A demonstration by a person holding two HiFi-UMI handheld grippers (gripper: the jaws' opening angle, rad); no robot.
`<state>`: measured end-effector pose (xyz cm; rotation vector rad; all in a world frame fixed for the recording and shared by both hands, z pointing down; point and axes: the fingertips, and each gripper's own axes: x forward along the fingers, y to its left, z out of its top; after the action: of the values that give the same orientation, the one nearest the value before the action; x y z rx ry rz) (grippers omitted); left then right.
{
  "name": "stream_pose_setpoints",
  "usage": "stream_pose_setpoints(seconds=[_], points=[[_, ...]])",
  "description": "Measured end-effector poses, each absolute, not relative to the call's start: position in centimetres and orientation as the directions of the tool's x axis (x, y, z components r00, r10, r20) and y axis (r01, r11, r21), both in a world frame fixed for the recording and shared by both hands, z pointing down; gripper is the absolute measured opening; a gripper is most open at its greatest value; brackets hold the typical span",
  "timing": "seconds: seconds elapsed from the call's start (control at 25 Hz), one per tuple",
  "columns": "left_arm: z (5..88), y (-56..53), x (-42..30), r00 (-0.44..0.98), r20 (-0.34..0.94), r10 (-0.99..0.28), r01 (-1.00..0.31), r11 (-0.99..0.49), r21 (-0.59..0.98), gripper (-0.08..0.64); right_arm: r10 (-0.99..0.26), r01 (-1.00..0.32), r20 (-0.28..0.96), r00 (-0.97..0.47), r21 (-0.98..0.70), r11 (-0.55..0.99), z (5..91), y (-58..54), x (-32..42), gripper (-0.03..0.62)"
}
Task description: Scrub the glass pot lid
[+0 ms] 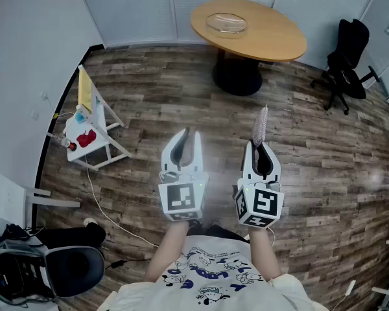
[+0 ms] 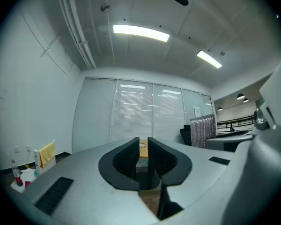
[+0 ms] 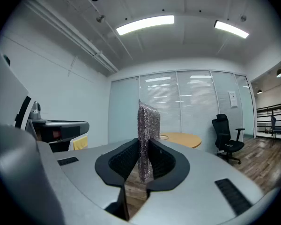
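Wood floor [image 1: 149,96] below | my left tool [image 1: 185,133] narrow, jaws nearly together, nothing between | glass lid [image 1: 227,23] on round worktop [image 1: 279,41], well apart from both tools | my right tool [image 1: 260,146] clamped on upright metal mesh scrubber [image 1: 260,125]

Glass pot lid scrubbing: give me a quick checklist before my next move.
1. Mesh scrubbing cloth clamped in right gripper: ok.
2. Left gripper free to steady the lid, jaws nearly together, nothing between: ok.
3. Glass pot lid located, on round wooden table: ok.
4. Lid within reach: not ok, the table stands well across the room.
5. Where the lid is dirty: cannot tell.
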<state>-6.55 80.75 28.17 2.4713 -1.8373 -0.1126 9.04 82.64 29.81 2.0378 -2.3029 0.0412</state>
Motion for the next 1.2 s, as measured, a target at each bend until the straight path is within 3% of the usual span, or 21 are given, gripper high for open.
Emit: stream_pose_setpoints(seconds=[1.2], points=[[29.9,81.7,-4.0,0.197,0.001,-0.98,-0.979,-0.196,0.062,0.063,-0.982,-0.987,0.101,-0.163,-0.009,0.162,31.6,82.7,14.4,0.074]])
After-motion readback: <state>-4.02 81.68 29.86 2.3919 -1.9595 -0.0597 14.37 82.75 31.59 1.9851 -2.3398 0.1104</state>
